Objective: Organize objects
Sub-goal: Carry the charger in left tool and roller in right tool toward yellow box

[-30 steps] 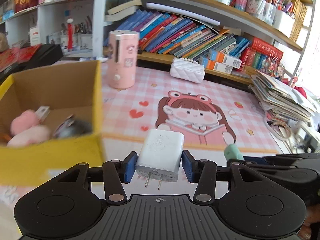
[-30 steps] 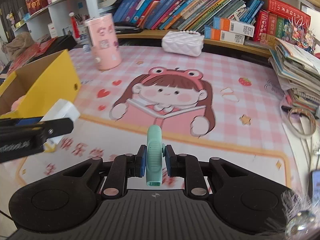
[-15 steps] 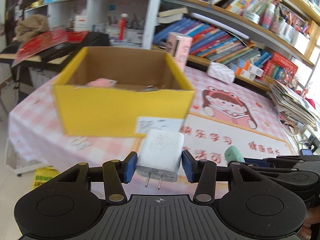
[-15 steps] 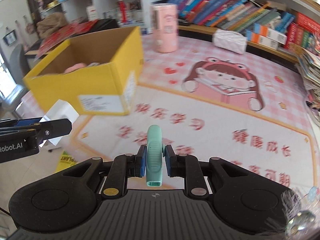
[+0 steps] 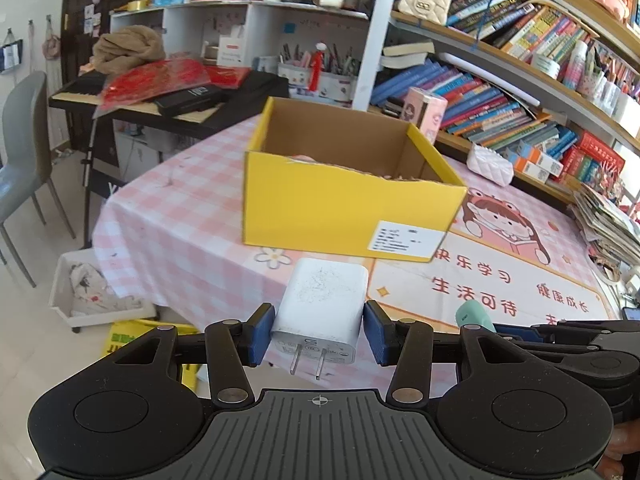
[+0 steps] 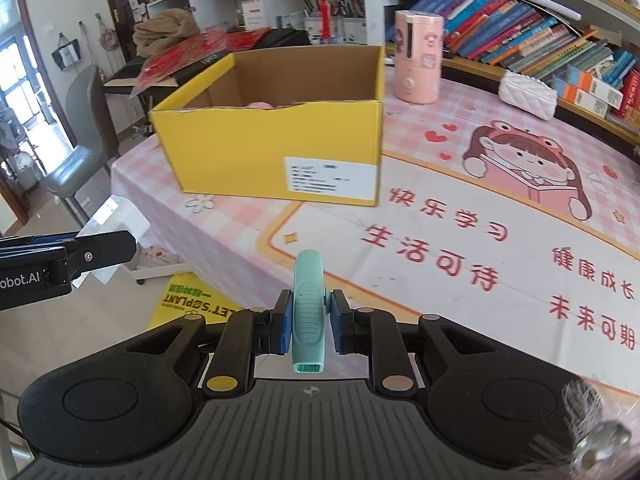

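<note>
My left gripper (image 5: 319, 334) is shut on a white plug-in charger (image 5: 322, 307), its two prongs pointing back at the camera. My right gripper (image 6: 308, 322) is shut on a slim mint-green plastic tool (image 6: 307, 308). Its tip also shows in the left wrist view, where the green tool (image 5: 474, 315) pokes up at the right. An open yellow cardboard box (image 5: 348, 204) stands on the pink checked tablecloth ahead of both grippers; something pink lies inside the box (image 6: 276, 144). Both grippers hover short of the table's near edge. From the right wrist, the charger (image 6: 114, 222) shows at far left.
A pink cylinder appliance (image 6: 418, 56) and a white quilted purse (image 6: 528, 94) stand behind the box. Bookshelves (image 5: 500, 92) line the back. A paper stack (image 5: 608, 220) lies at right. A grey chair (image 5: 24, 160), a white bin (image 5: 92, 292) and a yellow bag (image 6: 192, 304) sit off the table's left.
Both grippers pulled back and swung left, keeping their objects. The yellow box went from close at the left edge to further off in the centre, and the floor came into view.
</note>
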